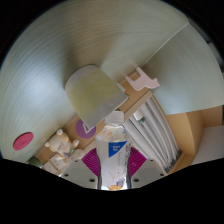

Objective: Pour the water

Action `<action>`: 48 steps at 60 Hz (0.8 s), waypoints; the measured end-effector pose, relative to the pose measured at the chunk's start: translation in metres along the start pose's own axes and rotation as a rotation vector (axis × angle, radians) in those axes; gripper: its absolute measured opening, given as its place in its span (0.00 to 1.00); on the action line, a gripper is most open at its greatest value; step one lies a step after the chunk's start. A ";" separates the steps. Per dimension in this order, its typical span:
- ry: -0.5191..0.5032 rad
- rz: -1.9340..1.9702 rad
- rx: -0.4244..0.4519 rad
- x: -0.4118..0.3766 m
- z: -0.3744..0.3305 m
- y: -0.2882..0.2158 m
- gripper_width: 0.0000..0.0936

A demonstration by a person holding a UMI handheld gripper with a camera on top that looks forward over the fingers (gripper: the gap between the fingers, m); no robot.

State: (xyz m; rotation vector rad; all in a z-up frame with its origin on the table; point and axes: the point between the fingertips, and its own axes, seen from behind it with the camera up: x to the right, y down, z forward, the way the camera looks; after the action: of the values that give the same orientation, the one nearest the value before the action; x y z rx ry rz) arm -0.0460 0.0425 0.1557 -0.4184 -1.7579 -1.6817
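Grey floor with fine stripes fills most of the view, tilted hard. Pale curtain hangs on one side, next to a tan wooden surface. Large translucent cup is seen ahead of the fingers, mouth toward the camera, leaning; no liquid can be made out in it. Teddy bear sits beside it, near a pink round disc. Small pink object lies beyond the cup, too small to identify.

Clear plastic bottle with a blue label is held in the gripper, between the two purple pads, neck pointing toward the cup. Both fingers appear to press its sides, so the claw is judged clamped on the bottle.

Handling judgement: bottle is likely light, thin-walled and squashy, with a smooth, slippery label; hard squeezing would dent it or push water out. Hold is best kept around the labelled middle, where the body is widest and straightest. Cup looks light too and easily knocked over, so contact with its rim is to be avoided while tipping.
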 end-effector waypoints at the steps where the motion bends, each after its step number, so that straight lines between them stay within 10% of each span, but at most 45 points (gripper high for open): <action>1: 0.003 -0.010 0.004 0.000 0.001 -0.001 0.35; 20: -0.012 0.210 -0.055 -0.004 0.005 0.019 0.35; 48: 0.070 1.945 -0.387 -0.025 -0.027 0.178 0.35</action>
State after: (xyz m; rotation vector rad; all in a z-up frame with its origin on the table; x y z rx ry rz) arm 0.0928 0.0428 0.2738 -1.5004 -0.2703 -0.4345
